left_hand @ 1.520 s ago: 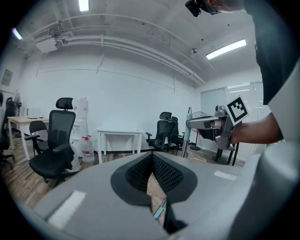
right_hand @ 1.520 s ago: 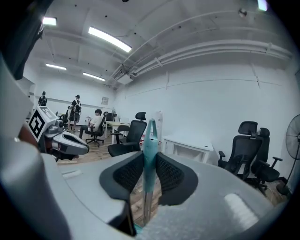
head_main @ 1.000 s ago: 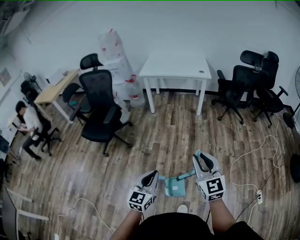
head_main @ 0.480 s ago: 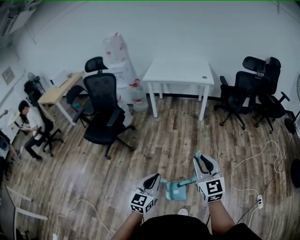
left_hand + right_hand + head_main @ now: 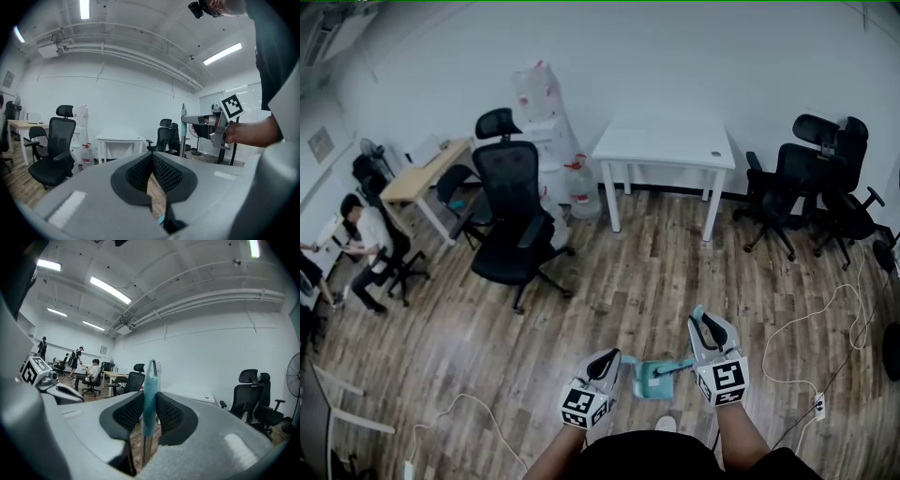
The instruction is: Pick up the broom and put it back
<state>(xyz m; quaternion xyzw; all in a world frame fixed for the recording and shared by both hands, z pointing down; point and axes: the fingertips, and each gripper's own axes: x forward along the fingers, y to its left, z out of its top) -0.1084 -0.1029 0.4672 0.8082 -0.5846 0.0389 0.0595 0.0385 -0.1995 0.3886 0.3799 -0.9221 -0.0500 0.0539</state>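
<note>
Broom: teal handle upright, clamped in right hand-held gripper, head down near the wood floor. Left hand-held gripper: jaws together, empty. Risk: single narrow grip, so the handle may pivot or slip during carrying.

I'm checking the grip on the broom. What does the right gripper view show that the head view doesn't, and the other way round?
Only the right gripper view: the right gripper has its pads pressed on the broom, whose teal handle stands upright between them. It also shows ceiling lights.
Only the head view: the broom's teal lower end, low between the two grippers, and a power strip on the floor.
Both: the left gripper, the white table, black office chairs and a seated person.
</note>
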